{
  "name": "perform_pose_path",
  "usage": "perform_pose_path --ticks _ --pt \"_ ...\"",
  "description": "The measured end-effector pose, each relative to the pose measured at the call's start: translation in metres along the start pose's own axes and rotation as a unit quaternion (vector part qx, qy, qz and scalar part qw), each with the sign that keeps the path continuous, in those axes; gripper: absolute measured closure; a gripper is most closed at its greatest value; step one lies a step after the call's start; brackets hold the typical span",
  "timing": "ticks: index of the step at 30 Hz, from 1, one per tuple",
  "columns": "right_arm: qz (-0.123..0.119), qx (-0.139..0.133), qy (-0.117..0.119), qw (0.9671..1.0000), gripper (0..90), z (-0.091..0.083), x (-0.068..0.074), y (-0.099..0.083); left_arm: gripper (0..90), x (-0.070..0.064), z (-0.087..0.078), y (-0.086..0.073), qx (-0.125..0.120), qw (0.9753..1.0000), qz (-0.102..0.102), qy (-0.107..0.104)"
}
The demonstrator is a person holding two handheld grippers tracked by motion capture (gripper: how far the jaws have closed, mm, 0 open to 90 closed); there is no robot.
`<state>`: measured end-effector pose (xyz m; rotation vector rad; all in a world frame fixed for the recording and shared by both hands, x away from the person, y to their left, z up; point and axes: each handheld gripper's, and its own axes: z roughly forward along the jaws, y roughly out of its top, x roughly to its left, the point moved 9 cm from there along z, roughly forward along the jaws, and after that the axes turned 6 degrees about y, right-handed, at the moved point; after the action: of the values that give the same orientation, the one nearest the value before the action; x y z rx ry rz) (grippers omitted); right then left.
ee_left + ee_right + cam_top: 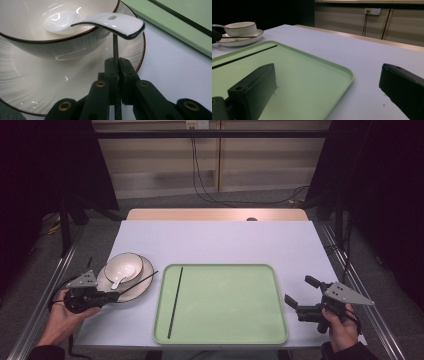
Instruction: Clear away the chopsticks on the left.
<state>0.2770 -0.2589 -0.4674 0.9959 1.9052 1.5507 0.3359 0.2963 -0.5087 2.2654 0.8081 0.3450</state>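
Left of the flat pale-green plastic tray [220, 304], the left gripper [114, 295], jaws pinching a thin black chopstick [139, 282], should lift it level, clear of the white ceramic spoon [100, 22]; the right gripper [300, 296] has its jaws spread.

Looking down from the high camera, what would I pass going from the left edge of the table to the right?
Left gripper, shut on a black chopstick → plate carrying the bowl and white spoon → second chopstick lying in the green tray → right gripper, jaws apart.
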Motion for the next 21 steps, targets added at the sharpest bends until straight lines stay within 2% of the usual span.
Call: perform_pose_path --ticks 3,7,12,14,16,21 --pt "0.000 0.000 0.000 1.0000 0.6 0.000 0.000 0.000 86.1 -0.003 -0.003 0.002 -0.004 0.9999 -0.014 -0.007" --pt "0.000 0.000 0.001 1.0000 0.7 0.000 0.000 0.000 86.1 -0.006 -0.005 0.003 -0.004 0.9998 -0.020 -0.007" --pt "0.004 -0.003 0.001 1.0000 0.6 0.000 0.001 0.001 86.1 -0.011 -0.009 0.008 -0.025 0.9989 -0.040 -0.004" --pt "0.001 -0.002 0.001 1.0000 0.7 0.000 0.000 0.001 86.1 -0.013 -0.010 0.008 -0.024 0.9990 -0.038 -0.004" --pt "0.004 -0.003 0.002 1.0000 0.6 0.000 0.001 0.001 86.1 -0.018 -0.011 0.008 -0.027 0.9985 -0.047 -0.009" --pt "0.002 -0.002 0.003 1.0000 0.6 0.000 0.001 0.001 86.1 -0.028 -0.014 0.008 -0.033 0.9979 -0.054 -0.007"
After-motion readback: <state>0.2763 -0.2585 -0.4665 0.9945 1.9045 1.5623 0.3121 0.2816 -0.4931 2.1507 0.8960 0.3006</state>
